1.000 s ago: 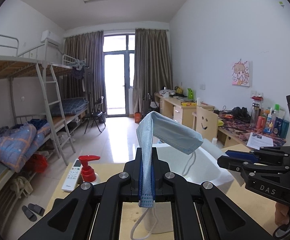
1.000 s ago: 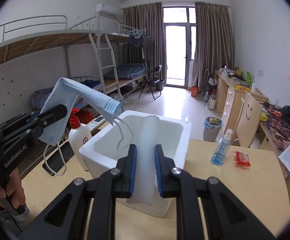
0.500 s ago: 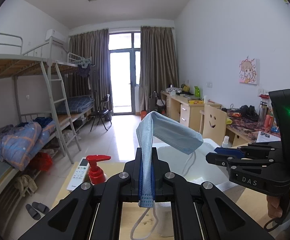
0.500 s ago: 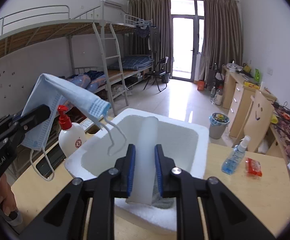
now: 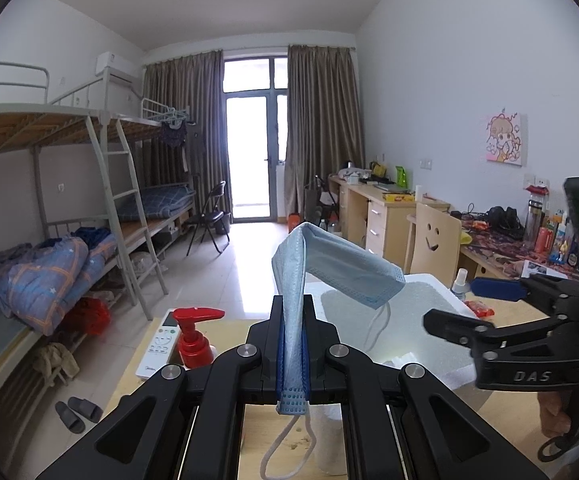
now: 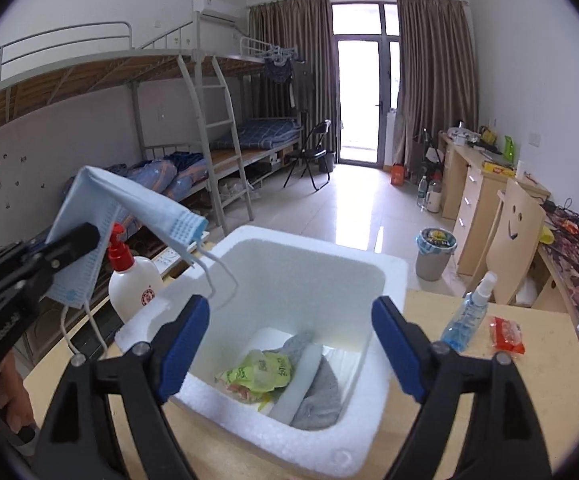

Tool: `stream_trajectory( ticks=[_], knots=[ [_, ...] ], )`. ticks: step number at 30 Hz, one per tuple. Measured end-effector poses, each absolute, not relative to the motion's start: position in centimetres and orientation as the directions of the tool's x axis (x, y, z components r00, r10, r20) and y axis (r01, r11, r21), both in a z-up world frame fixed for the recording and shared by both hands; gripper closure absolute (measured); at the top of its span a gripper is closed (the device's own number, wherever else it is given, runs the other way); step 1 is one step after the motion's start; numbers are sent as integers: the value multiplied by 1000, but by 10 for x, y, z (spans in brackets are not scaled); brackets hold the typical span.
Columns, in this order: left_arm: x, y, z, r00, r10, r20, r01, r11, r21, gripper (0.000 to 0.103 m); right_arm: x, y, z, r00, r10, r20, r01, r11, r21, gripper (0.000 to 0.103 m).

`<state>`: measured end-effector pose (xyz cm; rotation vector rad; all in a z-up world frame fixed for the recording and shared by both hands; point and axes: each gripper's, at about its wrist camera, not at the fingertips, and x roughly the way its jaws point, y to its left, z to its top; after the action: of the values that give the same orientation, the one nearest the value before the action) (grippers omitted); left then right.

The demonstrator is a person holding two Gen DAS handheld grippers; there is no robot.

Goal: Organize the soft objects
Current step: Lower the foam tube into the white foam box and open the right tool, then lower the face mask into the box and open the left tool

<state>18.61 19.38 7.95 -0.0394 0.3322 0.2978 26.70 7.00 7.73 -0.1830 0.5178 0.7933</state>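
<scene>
- Foam strip: now released, lying in the box (one soft item stowed).
- Right gripper: spread wide above the box.
- Left gripper: pinching the mask beside the box; likely next in.

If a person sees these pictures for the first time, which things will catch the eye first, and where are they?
First, the blue face mask, pinched in the shut left gripper and drooping over the near left corner of the white foam box. Next, the right gripper, wide open above that box. Inside the box lie a white foam strip, a grey cloth and a green packet.
</scene>
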Motion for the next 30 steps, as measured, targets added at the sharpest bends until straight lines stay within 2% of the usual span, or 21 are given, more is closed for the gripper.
stream_trajectory(
  ticks=[30],
  knots=[
    [236,147,77,904,167,-394,-162,986,48,96,250,-25,85,702,553,-449,-588,805,72,16]
  ],
)
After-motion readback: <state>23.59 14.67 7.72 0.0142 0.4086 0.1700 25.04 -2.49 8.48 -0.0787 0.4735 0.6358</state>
